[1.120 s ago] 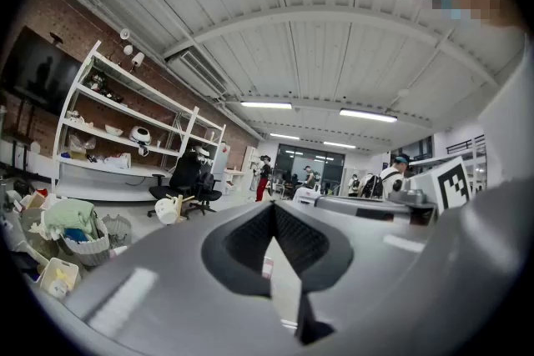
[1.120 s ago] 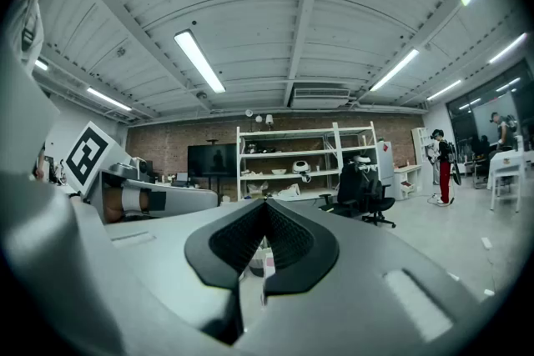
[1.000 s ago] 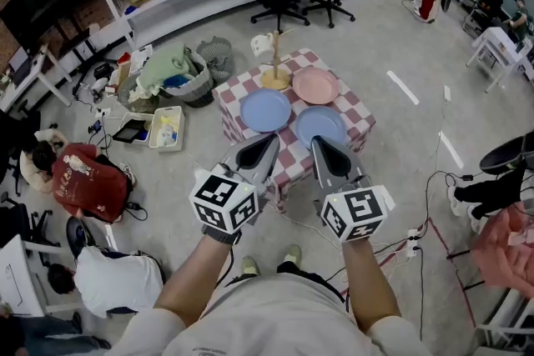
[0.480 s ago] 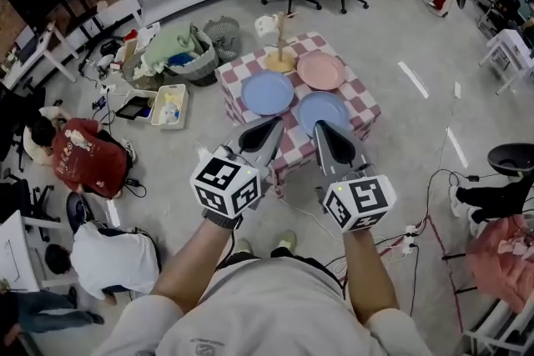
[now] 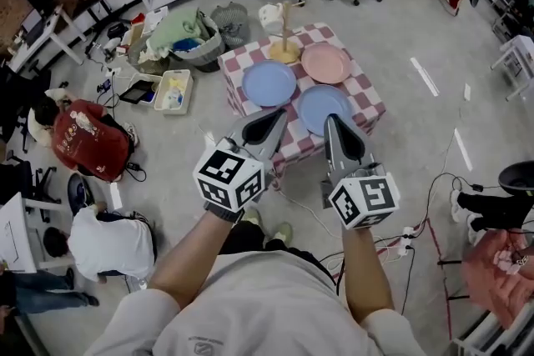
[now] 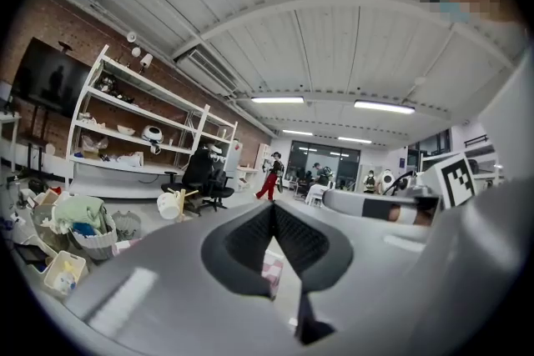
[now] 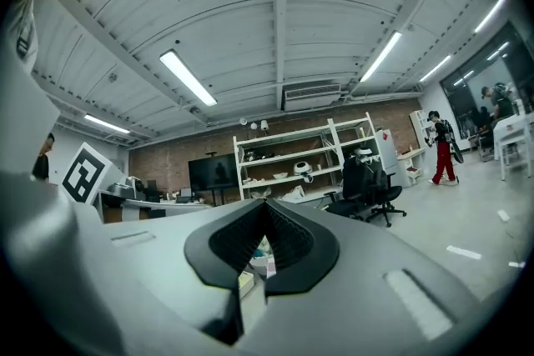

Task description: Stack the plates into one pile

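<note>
**Q:** How are the arms held?

**A:** The left forearm (image 5: 188, 263) and right forearm (image 5: 360, 267) reach forward from the bottom centre of the head view, roughly parallel and a little apart. The left gripper (image 5: 278, 116) and right gripper (image 5: 333, 123) sit side by side mid-frame. Their noses point up-frame toward the table (image 5: 370, 102), and their marker cubes face the camera.

**Q:** And the jaws?

**A:** Each pair is pressed together at the tips, with nothing pinched between them. Both gripper views look out level across the room, toward shelves and office chairs.

**Q:** Where are the plates?

**A:** There are three, lying flat and apart on the checked table in the upper centre of the head view. The left blue plate (image 5: 269, 83) sits toward the table's left. The pink plate (image 5: 325, 62) lies up and to its right. The near blue plate (image 5: 321, 102) is closest to the grippers. None of them rests on another.

**Q:** Is there any contact?

**A:** In the frame, the right gripper's nose overlaps the lower edge of the near blue plate. The left gripper's nose overlaps the table's near edge. The head view cannot settle whether either one touches.

**Q:** What else is on the table?

**A:** A wooden stand (image 5: 284, 52) at the far edge, with a mug (image 5: 269, 17) hanging from it.
</note>
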Available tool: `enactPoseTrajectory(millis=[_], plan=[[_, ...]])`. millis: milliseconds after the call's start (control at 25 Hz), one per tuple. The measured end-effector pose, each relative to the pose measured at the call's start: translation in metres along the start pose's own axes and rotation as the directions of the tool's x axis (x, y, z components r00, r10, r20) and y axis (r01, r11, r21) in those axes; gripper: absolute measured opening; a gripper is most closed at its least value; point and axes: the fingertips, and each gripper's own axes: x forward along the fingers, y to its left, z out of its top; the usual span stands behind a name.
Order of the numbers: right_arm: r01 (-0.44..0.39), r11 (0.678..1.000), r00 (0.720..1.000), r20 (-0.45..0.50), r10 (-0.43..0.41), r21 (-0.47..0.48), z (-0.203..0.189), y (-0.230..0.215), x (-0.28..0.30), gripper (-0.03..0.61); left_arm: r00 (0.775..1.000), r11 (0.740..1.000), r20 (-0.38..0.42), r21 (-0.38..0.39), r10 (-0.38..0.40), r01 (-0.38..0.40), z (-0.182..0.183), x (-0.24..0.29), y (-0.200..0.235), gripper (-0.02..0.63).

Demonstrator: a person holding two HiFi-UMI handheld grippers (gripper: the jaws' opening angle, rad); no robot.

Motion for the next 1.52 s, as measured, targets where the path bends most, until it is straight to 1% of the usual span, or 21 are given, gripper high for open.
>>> enactPoseTrajectory(millis=[200, 400, 640, 840, 1040, 1240, 1400, 1520], plan=[[0.025, 0.999, 1.000, -0.018, -0.025, 0.021, -0.010, -0.019, 0.011, 0.009, 1.000, 1.000, -0.008, 0.002, -0.006, 0.006, -0.006, 0.020, 0.007, 0.006], [0.066, 0.997, 0.997, -0.050, -0.064, 0.027, -0.023, -0.041, 0.029, 0.009, 0.999, 0.999, -0.022, 0.000, -0.037, 0.037, -0.015, 0.050, 0.021, 0.006], [0.122, 0.992, 0.989, -0.091, -0.120, 0.015, -0.038, -0.069, 0.067, 0.009, 0.996, 0.997, -0.041, -0.007, -0.080, 0.080, -0.026, 0.094, 0.052, 0.006], [0.178, 0.984, 0.978, -0.116, -0.175, 0.024, -0.054, -0.093, 0.101, 0.009, 0.991, 0.994, -0.071, -0.003, -0.113, 0.113, -0.038, 0.131, 0.083, 0.006], [0.246, 0.969, 0.960, -0.141, -0.241, 0.020, -0.071, -0.113, 0.126, 0.009, 0.982, 0.988, -0.112, -0.003, -0.151, 0.152, -0.054, 0.162, 0.107, 0.006], [0.314, 0.949, 0.935, -0.178, -0.307, 0.010, -0.090, -0.132, 0.131, 0.011, 0.967, 0.983, -0.176, -0.017, -0.184, 0.184, -0.082, 0.183, 0.113, 0.006], [0.350, 0.937, 0.917, -0.207, -0.342, 0.007, -0.104, -0.151, 0.132, 0.011, 0.956, 0.981, -0.224, -0.043, -0.192, 0.187, -0.103, 0.198, 0.117, 0.006], [0.357, 0.934, 0.907, -0.242, -0.345, 0.003, -0.124, -0.168, 0.135, 0.011, 0.946, 0.983, -0.269, -0.083, -0.181, 0.164, -0.129, 0.211, 0.124, 0.006]])
